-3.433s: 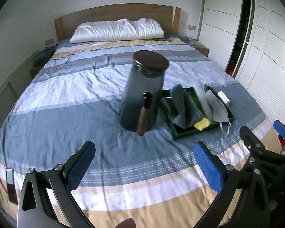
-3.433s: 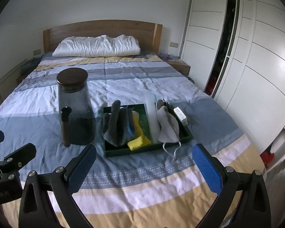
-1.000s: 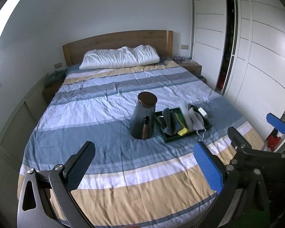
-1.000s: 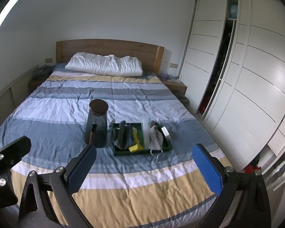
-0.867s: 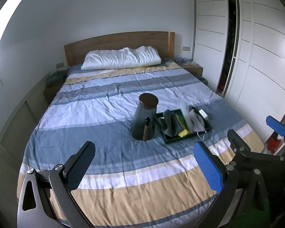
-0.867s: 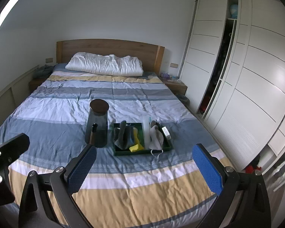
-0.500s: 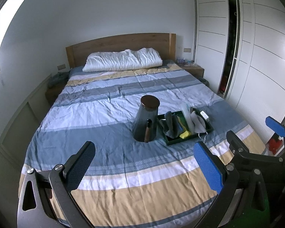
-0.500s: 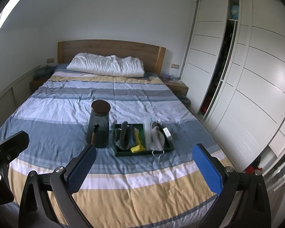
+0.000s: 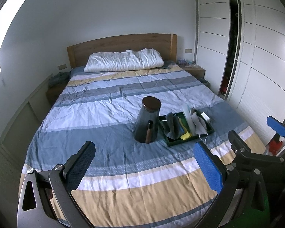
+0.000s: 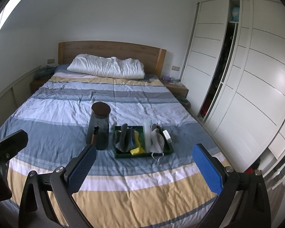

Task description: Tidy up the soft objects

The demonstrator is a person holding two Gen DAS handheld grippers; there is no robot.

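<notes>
A dark green tray (image 9: pixel 173 142) (image 10: pixel 119 155) lies on the striped bed. It holds grey socks (image 9: pixel 170 127) (image 10: pixel 122 137), a yellow cloth (image 9: pixel 185 136) (image 10: pixel 135 150), a grey face mask (image 9: pixel 198 126) (image 10: pixel 156 140) and a small white box (image 10: pixel 167 134). A dark glass jar with a brown lid (image 9: pixel 148 121) (image 10: pixel 99 125) stands left of the tray. My left gripper (image 9: pixel 142 167) and right gripper (image 10: pixel 142 167) are both open and empty, well back near the foot of the bed.
A white pillow (image 9: pixel 123 59) lies by the wooden headboard (image 10: pixel 112 51). White wardrobe doors (image 10: pixel 256 76) line the right side. Nightstands (image 9: pixel 192 70) flank the bed. The right gripper shows at the right in the left wrist view (image 9: pixel 256 142).
Both grippers have pulled back from the tray and jar and risen, so the whole bed now shows. Both stay open and empty.
</notes>
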